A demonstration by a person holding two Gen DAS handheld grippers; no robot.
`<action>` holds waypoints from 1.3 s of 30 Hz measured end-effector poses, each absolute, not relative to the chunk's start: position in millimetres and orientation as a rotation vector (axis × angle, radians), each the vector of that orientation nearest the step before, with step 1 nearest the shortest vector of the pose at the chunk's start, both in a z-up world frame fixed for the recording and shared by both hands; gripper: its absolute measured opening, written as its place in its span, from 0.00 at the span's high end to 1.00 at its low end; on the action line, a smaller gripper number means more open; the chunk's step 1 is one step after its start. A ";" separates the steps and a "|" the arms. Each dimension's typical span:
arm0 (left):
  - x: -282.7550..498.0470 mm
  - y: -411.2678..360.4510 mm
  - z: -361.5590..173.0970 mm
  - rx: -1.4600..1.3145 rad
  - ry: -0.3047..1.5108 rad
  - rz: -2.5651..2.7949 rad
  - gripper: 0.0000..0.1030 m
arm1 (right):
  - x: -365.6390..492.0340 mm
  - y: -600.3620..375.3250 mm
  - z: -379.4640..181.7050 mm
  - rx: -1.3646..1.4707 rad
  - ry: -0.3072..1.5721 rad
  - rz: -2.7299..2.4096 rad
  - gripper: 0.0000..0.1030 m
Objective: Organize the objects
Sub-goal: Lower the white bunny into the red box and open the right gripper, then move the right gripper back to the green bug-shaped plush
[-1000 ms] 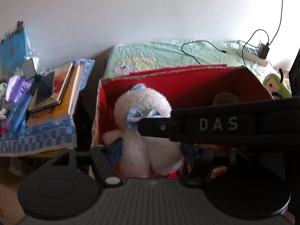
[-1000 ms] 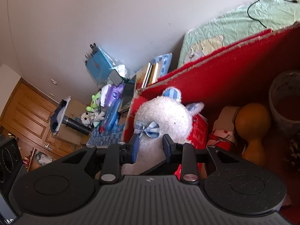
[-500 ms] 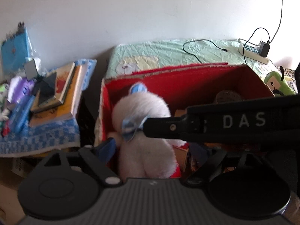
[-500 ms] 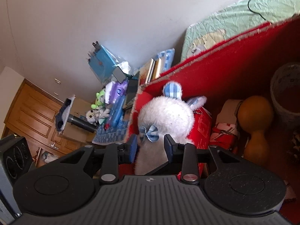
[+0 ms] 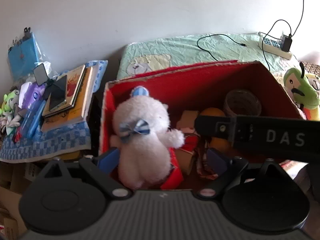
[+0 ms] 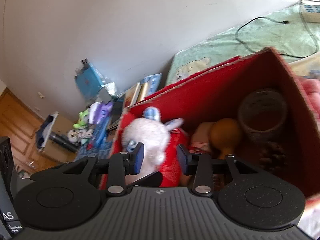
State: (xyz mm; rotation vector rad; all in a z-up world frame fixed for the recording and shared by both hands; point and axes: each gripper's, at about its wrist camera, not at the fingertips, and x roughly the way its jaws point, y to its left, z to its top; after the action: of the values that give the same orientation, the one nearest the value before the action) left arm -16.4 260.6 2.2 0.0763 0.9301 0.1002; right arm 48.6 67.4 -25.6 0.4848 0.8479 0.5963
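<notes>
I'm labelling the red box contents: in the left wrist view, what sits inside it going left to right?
White plush toy with blue checked bow → small tan cardboard box → orange-brown gourd → grey roll of tape.

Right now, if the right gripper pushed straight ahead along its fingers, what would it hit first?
Probably the white plush toy in the red box: it sits directly ahead of the open right gripper. Depth is blurred, so this is uncertain.
</notes>
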 end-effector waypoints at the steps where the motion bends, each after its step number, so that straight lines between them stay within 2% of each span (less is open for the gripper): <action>1: -16.8 257.1 2.0 0.081 0.933 0.101 0.08 | 46.9 63.9 -25.8 0.481 0.845 0.583 0.57; 19: -18.5 203.6 -0.3 0.120 0.963 0.102 0.07 | 17.9 20.8 -16.1 0.386 0.772 0.439 0.57; 23: -17.3 191.2 2.9 0.126 0.961 0.107 0.07 | 18.7 9.2 -14.1 0.397 0.769 0.435 0.57; 26: -14.9 181.6 5.7 0.130 0.958 0.113 0.03 | 19.3 0.7 -11.0 0.396 0.763 0.437 0.57; 39: 1.0 140.9 12.3 0.133 0.957 0.101 0.03 | 26.4 -37.0 -4.5 0.392 0.744 0.420 0.57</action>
State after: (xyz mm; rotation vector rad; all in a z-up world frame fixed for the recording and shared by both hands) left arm 1.0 140.9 12.3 0.1326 0.9566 0.1012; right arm 26.4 -37.0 -4.5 0.3921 0.7435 0.4201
